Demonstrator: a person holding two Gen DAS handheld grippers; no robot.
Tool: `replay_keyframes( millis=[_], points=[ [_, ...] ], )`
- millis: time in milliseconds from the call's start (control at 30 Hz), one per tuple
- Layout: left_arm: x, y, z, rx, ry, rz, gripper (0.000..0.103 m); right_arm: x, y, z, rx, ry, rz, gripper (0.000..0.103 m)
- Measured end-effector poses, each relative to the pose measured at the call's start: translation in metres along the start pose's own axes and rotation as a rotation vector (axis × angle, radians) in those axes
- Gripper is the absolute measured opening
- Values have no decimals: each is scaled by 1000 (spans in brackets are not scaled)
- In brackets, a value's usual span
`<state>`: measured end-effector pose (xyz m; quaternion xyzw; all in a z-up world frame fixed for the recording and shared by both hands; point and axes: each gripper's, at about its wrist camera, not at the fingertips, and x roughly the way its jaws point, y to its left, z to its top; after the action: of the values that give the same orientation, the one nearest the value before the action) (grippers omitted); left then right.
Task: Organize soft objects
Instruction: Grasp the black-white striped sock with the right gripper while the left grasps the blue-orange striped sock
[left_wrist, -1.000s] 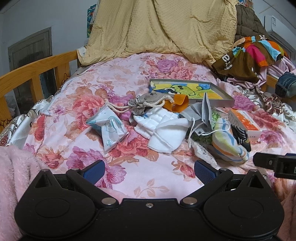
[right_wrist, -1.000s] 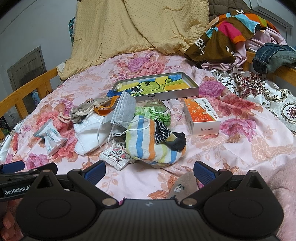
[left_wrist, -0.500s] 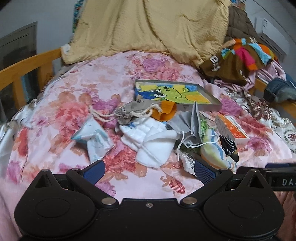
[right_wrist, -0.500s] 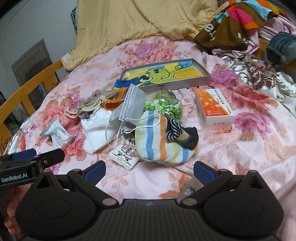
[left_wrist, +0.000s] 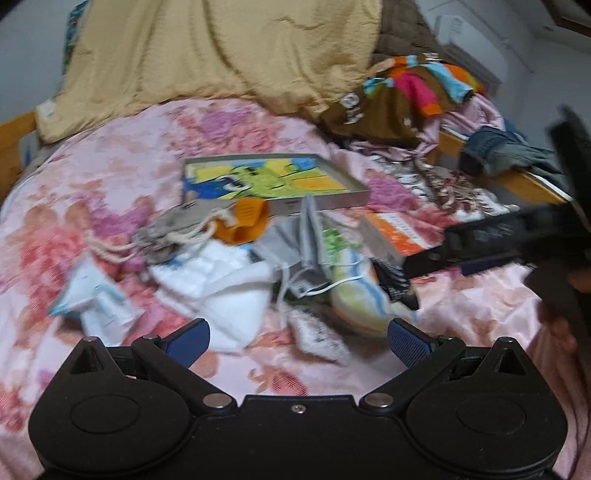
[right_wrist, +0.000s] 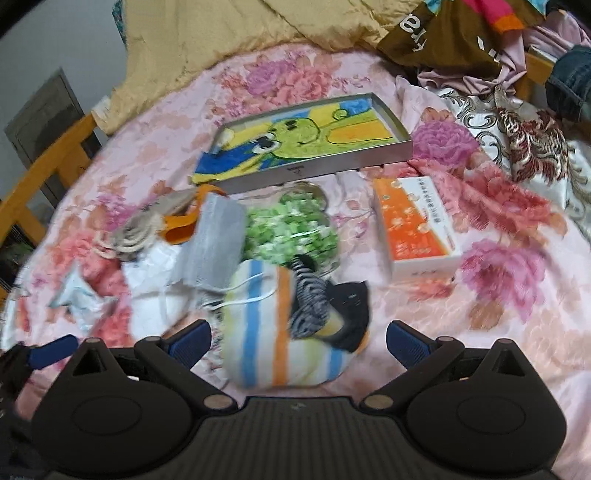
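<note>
A heap of soft things lies on the floral bedspread (right_wrist: 517, 332): a striped cloth bundle (right_wrist: 280, 354), a black-and-white sock (right_wrist: 310, 302), a grey face mask (right_wrist: 214, 247), a white folded cloth (left_wrist: 229, 295), a drawstring pouch (left_wrist: 173, 229), an orange cloth (left_wrist: 247, 221) and a packaged mask (left_wrist: 96, 299). A shallow tray with a cartoon picture (right_wrist: 314, 144) lies behind the heap. My right gripper (right_wrist: 298, 336) is open, just above the striped bundle. My left gripper (left_wrist: 298, 336) is open and empty, near the white cloth. The right gripper also shows in the left wrist view (left_wrist: 480, 243).
An orange and white box (right_wrist: 417, 225) lies right of the heap. A tan quilt (left_wrist: 221, 55) is piled at the head of the bed. Clothes (left_wrist: 406, 92) are heaped at the back right. A wooden bed rail (right_wrist: 44, 173) runs along the left.
Both grippers have moved forward toward the heap. The right gripper now hovers over the striped bundle. Both stay open. The objects on the bed have not moved.
</note>
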<state>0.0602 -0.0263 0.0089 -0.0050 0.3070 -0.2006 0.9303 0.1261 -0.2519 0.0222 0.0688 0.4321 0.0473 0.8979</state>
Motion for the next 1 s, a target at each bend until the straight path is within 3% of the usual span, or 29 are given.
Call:
replay_keyframes(
  millis=[300,467,733,900,1000],
  points=[
    [40,-22,17,77,41,-117,102,38,-16,22,34,57,-20,103],
    [68,-31,25,76,78,-164,102,55,-34,20,136,88,22,103],
    [103,-25,23,-34,163,-212,102,73,-48,19,262,144,95,103],
    [122,-11,21,-226,209,-253,102,83,-61,19,369,180,157,101],
    [130,-8,19,-275,216,-261,100,87,-67,17,416,197,161,94]
  ],
)
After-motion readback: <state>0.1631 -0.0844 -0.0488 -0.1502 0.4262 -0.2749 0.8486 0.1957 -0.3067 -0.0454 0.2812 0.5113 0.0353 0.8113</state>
